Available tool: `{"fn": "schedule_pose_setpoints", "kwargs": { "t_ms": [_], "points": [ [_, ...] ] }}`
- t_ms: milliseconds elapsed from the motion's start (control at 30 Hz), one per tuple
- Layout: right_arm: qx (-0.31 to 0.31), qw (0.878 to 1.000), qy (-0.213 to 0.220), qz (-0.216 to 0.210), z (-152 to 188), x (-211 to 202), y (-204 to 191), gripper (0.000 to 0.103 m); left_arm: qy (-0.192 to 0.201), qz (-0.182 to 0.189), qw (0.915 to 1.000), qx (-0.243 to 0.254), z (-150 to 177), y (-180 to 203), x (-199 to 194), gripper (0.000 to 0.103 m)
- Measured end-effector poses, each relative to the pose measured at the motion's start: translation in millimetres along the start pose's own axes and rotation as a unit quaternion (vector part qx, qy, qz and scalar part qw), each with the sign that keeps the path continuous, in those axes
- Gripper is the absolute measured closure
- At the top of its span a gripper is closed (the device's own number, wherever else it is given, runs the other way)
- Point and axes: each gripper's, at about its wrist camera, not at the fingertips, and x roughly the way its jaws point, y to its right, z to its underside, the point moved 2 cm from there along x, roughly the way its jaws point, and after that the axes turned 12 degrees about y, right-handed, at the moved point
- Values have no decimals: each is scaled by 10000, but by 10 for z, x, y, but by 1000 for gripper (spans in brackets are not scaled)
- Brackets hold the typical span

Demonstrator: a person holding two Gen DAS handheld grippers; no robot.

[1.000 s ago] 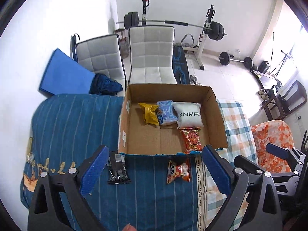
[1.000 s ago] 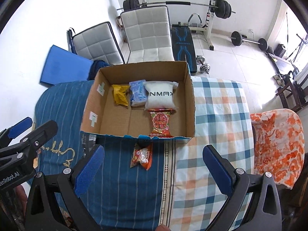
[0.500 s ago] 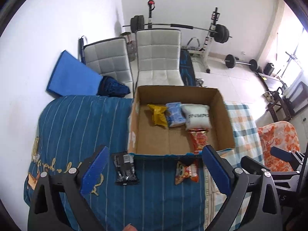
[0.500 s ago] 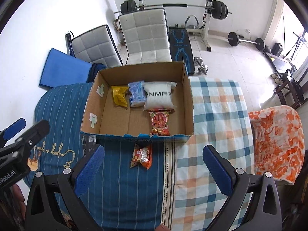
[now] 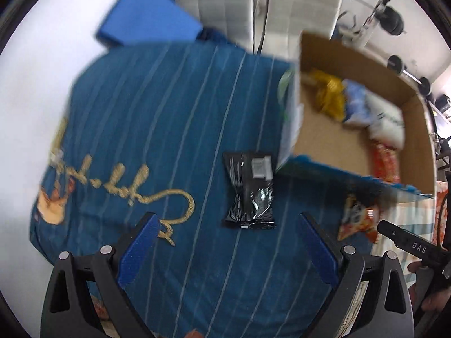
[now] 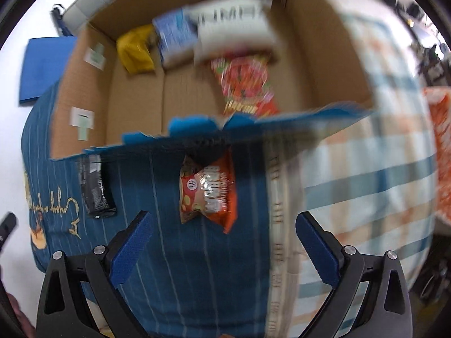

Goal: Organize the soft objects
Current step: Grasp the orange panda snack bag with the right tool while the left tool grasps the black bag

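hovering wide open and empty, the left gripper point(image 5: 227, 249) faces the black packet point(image 5: 249, 190), the right gripper point(image 6: 224, 243) the orange snack bag point(image 6: 207, 191). both packets lie close to the cardboard box point(image 6: 135, 90), so a finger could catch its front wall or crush a packet.

A blue striped blanket point(image 5: 157, 118) carries a cardboard box point(image 5: 417, 140), black packet point(image 5: 251, 191) and orange packet point(image 6: 208, 191).

Cardboard box point(image 6: 135, 104): one. Inside it four packets: yellow point(image 6: 135, 49), blue point(image 6: 174, 38), white point(image 6: 234, 32), red point(image 6: 245, 84). In front of the box two: black packet point(image 5: 251, 190), orange snack bag point(image 6: 207, 191).
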Motion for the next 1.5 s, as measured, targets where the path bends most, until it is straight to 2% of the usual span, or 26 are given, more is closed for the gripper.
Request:
{"fn": "schedule_pose_setpoints", "kwargs": {
  "t_ms": [133, 167, 233, 367, 433, 533, 600, 667, 800, 933, 1033, 1100, 1167, 1267, 1400, 1500],
  "points": [
    [117, 9997, -222, -53, 6, 401, -110, 7, -405, -7, 9992, 1, 32, 26, 517, 4],
    [122, 9995, -279, 6, 8, 488, -142, 15, -488, -17, 9988, 26, 51, 44, 633, 4],
    [119, 9987, -469, 144, 21, 666, -182, 41, -682, 16, 9976, 69, 71, 85, 874, 4],
    [230, 9984, -513, 80, 62, 733, -173, 44, -1034, 201, 9944, 68, 122, 151, 1225, 4],
    [208, 9983, -537, 78, 102, 707, -129, 47, -1243, 411, 9914, 78, 163, 205, 1382, 4],
    [267, 9978, -607, -14, 172, 671, -4, 47, -1352, 563, 9891, 169, 206, 289, 1535, 5],
    [340, 9974, -637, -34, 244, 612, 131, 47, -1237, 682, 9899, 70, 207, 304, 1551, 14],
    [419, 9967, -691, -61, 321, 575, 263, 47, -1169, 620, 9911, 139, 234, 322, 1536, 26],
    [622, 9949, -775, -147, 480, 504, 551, 47, -970, 512, 9913, 721, 406, 432, 1400, 42],
    [827, 9941, -681, -158, 576, 459, 835, 40, -1103, 550, 9894, 767, 694, 448, 1249, 46],
    [1032, 9931, -550, -85, 613, 386, 973, 14, -1197, 482, 9883, 814, 978, 501, 1111, 46],
    [1227, 9915, -418, -77, 604, 299, 1068, 8, -1245, 532, 9852, 1056, 1215, 657, 1010, 46],
    [1398, 9897, -274, -110, 589, 197, 1112, 8, -1252, 541, 9824, 1276, 1460, 836, 901, 46],
    [1389, 9897, -261, -216, 509, 69, 1092, 8, -1282, 592, 9820, 1252, 1709, 1073, 798, 46],
    [1114, 9930, -392, -64, 535, 72, 914, 8, -1192, 501, 9864, 1015, 1708, 1265, 780, 46],
    [958, 9947, -359, 35, 544, 143, 763, 9, -1130, 476, 9871, 1032, 1647, 1344, 772, 46]
  ]
}}
